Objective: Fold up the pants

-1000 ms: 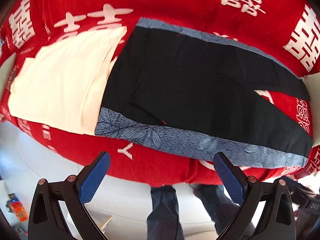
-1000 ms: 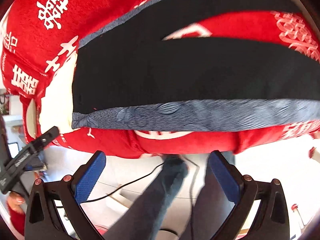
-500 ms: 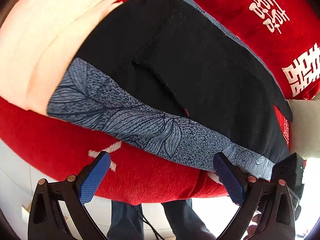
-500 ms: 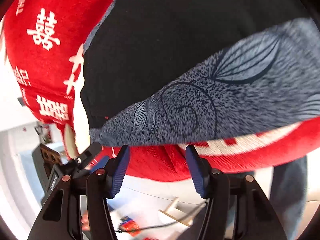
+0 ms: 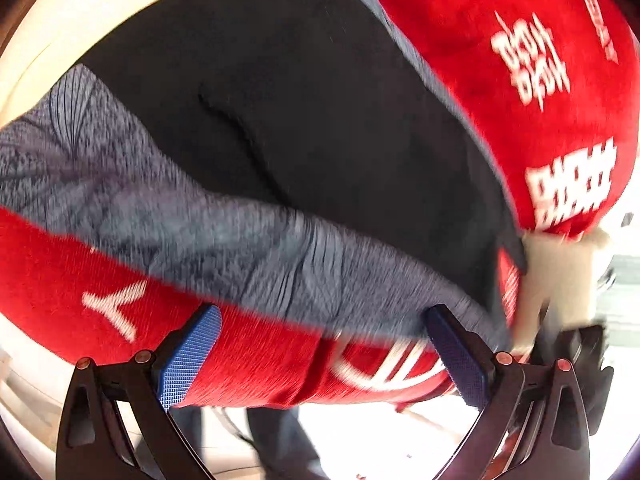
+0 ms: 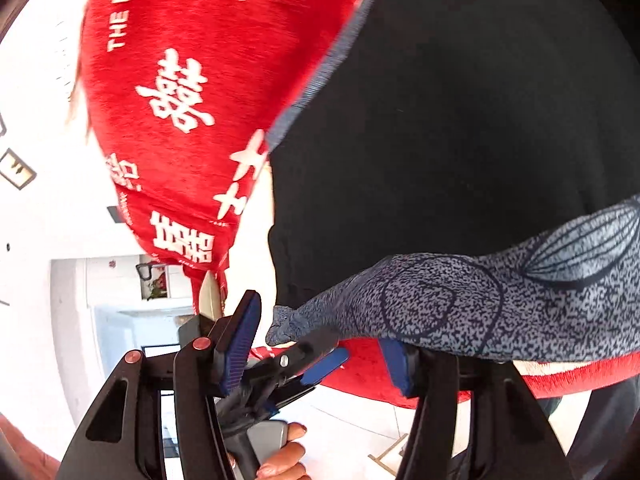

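On the red blanket [image 5: 520, 20] the black pants [image 5: 320, 120] are lying flat. Your left gripper [image 5: 324, 360] is gaping wide at their grey patterned edge [image 5: 240, 248], holding nothing. Your right gripper [image 6: 324, 344] is sitting half open, nothing pinched yet.

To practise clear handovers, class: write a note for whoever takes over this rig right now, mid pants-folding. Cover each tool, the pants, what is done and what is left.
Left tool: open wide at the near edge of the red cloth, nothing pinched.
Right tool: jaws have just been closing and are partly open. The corner of the grey patterned strip lies in the gap, not pinched.
Pants: black, spread flat on the cloth, with cream fabric beyond them.
Done: pants laid out; no fold visible.
Left: probably grip the near edge with both tools, then fold.
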Tool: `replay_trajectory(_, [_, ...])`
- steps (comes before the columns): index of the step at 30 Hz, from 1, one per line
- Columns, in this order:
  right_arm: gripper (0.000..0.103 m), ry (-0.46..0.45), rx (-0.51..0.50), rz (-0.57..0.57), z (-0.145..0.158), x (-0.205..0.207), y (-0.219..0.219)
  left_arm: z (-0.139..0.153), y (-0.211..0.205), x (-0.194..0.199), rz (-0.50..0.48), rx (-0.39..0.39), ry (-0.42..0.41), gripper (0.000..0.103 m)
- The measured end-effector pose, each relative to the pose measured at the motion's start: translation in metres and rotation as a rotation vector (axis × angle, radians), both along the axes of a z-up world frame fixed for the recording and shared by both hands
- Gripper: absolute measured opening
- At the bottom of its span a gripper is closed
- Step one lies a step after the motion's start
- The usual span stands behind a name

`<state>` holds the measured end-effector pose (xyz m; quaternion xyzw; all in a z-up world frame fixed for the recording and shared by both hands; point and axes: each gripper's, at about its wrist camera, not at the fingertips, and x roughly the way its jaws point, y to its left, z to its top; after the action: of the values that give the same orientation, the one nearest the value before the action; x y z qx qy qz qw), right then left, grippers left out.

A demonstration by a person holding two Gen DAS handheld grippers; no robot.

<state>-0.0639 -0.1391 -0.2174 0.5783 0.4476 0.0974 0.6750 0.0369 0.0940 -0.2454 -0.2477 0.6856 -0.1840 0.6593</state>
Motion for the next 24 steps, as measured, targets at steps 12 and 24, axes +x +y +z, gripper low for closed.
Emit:
replay_trajectory(12, [0.062, 0.102, 0.005, -0.051, -0.042, -0.036, -0.016, -0.005, 0.024, 0.032, 0.048, 0.041, -0.032, 0.020])
replay_trajectory(24, [0.013, 0.175, 0.236, -0.431, -0.068, -0.115, -0.075, 0.012, 0.014, 0.043, -0.111, 0.086, -0.080, 0.020])
